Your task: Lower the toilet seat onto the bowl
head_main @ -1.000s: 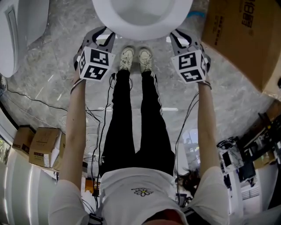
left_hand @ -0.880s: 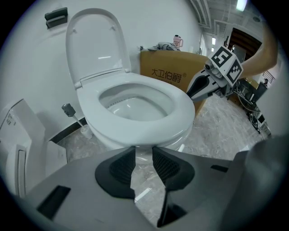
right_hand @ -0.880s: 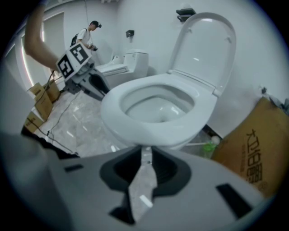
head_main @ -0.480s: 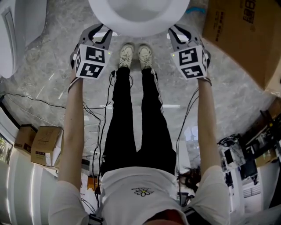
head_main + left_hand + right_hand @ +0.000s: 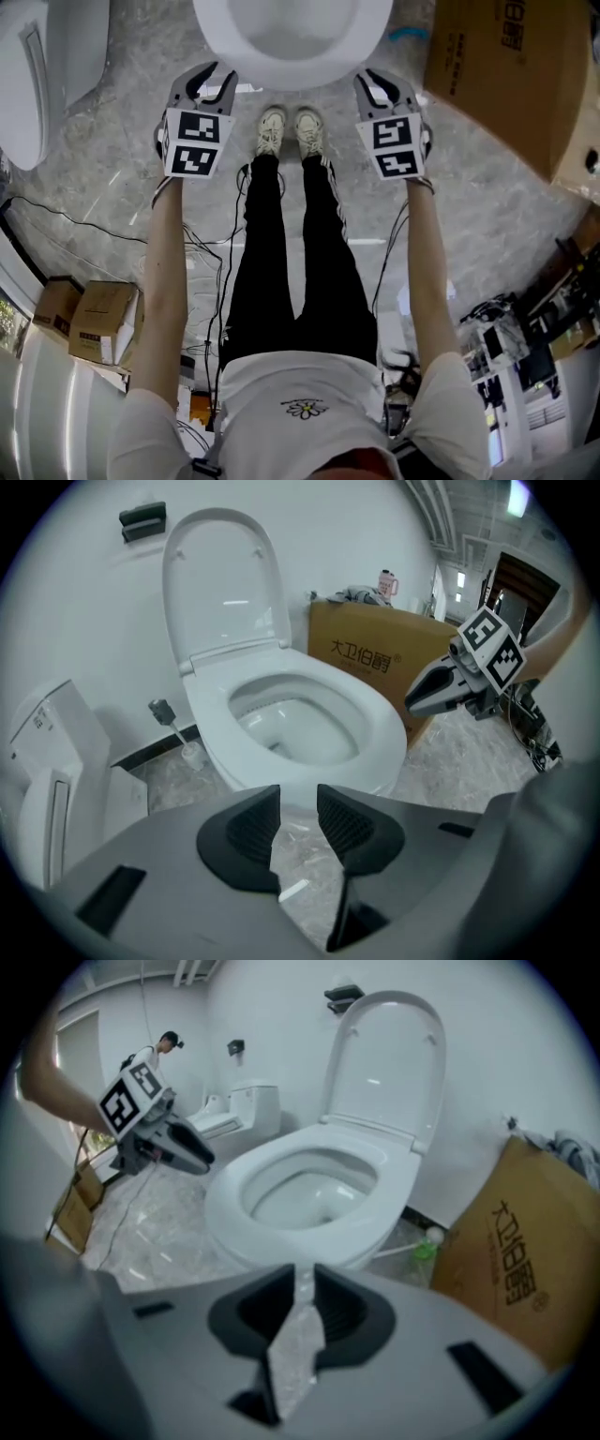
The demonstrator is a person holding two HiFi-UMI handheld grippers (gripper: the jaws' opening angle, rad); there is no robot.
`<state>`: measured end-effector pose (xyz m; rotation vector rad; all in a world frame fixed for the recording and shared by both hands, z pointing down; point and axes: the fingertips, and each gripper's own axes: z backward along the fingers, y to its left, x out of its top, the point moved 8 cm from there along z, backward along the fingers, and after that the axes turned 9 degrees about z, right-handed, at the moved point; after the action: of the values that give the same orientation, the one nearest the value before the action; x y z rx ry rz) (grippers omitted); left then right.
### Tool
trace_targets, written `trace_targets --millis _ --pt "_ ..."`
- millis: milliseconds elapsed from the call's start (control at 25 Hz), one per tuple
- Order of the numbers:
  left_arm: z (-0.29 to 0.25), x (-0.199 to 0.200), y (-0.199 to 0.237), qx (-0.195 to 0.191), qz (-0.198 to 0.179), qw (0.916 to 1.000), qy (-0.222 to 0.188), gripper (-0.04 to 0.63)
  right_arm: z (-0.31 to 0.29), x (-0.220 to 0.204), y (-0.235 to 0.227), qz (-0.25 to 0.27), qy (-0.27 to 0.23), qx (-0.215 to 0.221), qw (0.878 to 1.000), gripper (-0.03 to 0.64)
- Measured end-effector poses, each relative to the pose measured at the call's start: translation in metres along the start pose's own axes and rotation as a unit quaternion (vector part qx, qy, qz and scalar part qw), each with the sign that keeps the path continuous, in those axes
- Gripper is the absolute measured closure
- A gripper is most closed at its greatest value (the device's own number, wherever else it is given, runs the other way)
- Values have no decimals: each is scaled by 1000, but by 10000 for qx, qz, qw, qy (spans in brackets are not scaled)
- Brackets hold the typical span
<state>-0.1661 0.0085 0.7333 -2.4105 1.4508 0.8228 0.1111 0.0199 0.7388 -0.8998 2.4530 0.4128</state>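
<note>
The white toilet stands at the top of the head view. Its seat ring lies flat on the bowl, and the lid stands upright against the wall. My left gripper hovers off the bowl's front left, open and empty. My right gripper hovers off the front right. Its jaws have just been closing, but a narrow gap remains with only floor showing through it. Neither gripper touches the toilet.
A large cardboard box stands right of the toilet. A toilet brush and another white fixture are to its left. My shoes are just before the bowl. Cables and small boxes lie behind.
The left gripper has risen a little and the right gripper's marker cube has turned slightly. The seat and lid look unchanged.
</note>
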Motion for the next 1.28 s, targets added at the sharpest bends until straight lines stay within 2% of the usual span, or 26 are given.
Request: trace_targets --millis 120,240,400,440,520,640,800,920,1000,1280 --pt "25 42 -1 58 -28 9992 -396 457 25 32 -5 106 -233 -169 9995 538" --pt "53 99 -1 139 -44 9963 -850 457 54 80 -24 245 -561 -421 9972 549" --pt "115 194 -2 388 32 9832 -1785 459 110 166 -63 222 -1302 -808 9879 570" --pt "137 216 -5 488 164 9777 -2035 468 131 186 -71 124 -1474 -912 9848 572" --pt "186 252 -16 654 551 9638 -2525 529 179 222 -76 -96 -1789 -1092 9777 577" --pt "265 284 -45 668 1062 9400 -3171 561 257 262 -63 -284 -2269 -1283 9650 580" --pt "352 317 -77 679 1151 9067 -3999 569 351 307 -50 -478 -3077 -1640 9360 580" --pt "397 316 -101 604 1365 8836 -4438 571 403 319 -32 -565 -3550 -1845 9147 581" --pt "416 310 -114 581 1484 8715 -4637 571 424 321 -21 -538 -3753 -1986 9038 581" --pt "450 280 -132 1108 1498 8429 -5049 574 454 309 9 -405 -4140 -2343 8787 581"
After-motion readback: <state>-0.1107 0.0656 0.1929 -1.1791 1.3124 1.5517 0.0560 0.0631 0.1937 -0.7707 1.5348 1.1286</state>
